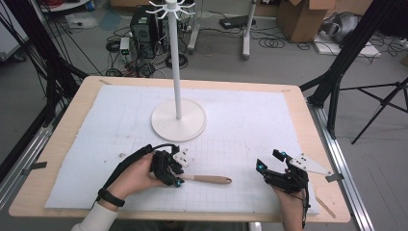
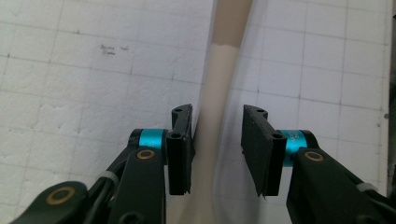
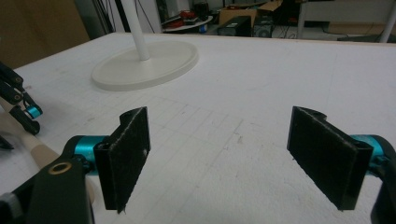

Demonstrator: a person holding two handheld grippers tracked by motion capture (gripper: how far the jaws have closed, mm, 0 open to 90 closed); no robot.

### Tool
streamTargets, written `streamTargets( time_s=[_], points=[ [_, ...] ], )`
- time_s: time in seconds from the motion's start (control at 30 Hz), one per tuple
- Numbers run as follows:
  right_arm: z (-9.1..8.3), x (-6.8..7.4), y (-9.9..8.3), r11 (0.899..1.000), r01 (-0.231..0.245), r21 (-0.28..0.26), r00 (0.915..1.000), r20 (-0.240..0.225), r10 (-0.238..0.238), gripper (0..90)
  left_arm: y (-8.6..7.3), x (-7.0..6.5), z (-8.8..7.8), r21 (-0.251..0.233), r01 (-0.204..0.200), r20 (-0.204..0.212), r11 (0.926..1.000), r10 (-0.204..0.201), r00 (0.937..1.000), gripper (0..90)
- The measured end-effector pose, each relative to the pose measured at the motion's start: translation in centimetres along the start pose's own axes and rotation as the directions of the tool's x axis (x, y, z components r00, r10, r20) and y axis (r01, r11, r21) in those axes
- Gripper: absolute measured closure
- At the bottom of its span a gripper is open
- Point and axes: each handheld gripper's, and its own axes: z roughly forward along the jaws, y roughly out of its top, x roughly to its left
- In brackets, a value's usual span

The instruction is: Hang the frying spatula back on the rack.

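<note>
White foam sheeting (image 1: 250, 120) marked with a faint grid covers the wooden table, and beyond it the floor is strewn with cables and cardboard boxes. A white stand (image 1: 178, 118) with a round base sits toward twelve o'clock of the sheet's middle.

At about seven o'clock from that base, the left gripper (image 1: 179, 182) lies low over the sheet, the hand wrapped around its body, wrist bent inward and forearm coming in from the near edge; a dark band circles the wrist. It points toward three o'clock. Between its jaws lies the utensil (image 1: 208, 179), flat on the foam, its tan handle stretching off toward three o'clock. In the left gripper view the jaws stand narrowly apart: one pad (image 2: 181, 149) sits against the pale shaft (image 2: 212, 121), the other stands off from it with a gap, so it is not clamped.

The right gripper (image 1: 269, 161), at about four o'clock from the base, rests near the table's right edge, pointing toward ten o'clock, jaws spread wide with nothing between them.
</note>
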Motion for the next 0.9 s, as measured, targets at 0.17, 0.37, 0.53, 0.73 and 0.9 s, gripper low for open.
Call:
streamTargets(
  time_s=[0.17, 0.37, 0.53, 0.73, 0.9],
  points=[
    [-0.08, -0.07, 0.0, 1.0, -0.005, 0.003, 1.0, -0.002, 0.005, 20.1, 0.35, 0.06, 0.07, 0.025, -0.006, -0.007, 0.9997, 0.007, 1.0, 67.5],
    [-0.06, -0.11, 0.02, 1.0, 0.001, -0.002, 1.0, -0.004, -0.001, 20.1, 0.3, 0.07, 0.11, 0.018, -0.01, -0.015, 0.9998, 0.01, 0.9998, 72.8],
    [-0.05, -0.03, 0.06, 1.0, -0.005, 0.001, 0.9999, -0.011, 0.005, 20.1, 0.24, -0.02, 0.09, 0.017, -0.025, -0.015, 0.9995, 0.025, 0.9996, 73.7],
    [0.0, -0.08, 0.09, 1.0, -0.001, -0.001, 0.9998, -0.02, 0.001, 20.1, 0.23, -0.12, 0.09, 0.015, -0.045, -0.012, 0.9989, 0.045, 0.9989, 75.0],
    [0.0, -0.19, 0.11, 1.0, -0.01, -0.001, 0.9996, -0.025, 0.01, 20.1, 0.53, -0.01, 0.15, 0.035, -0.049, 0.0, 0.9982, 0.049, 0.9988, 74.9]
  ],
)
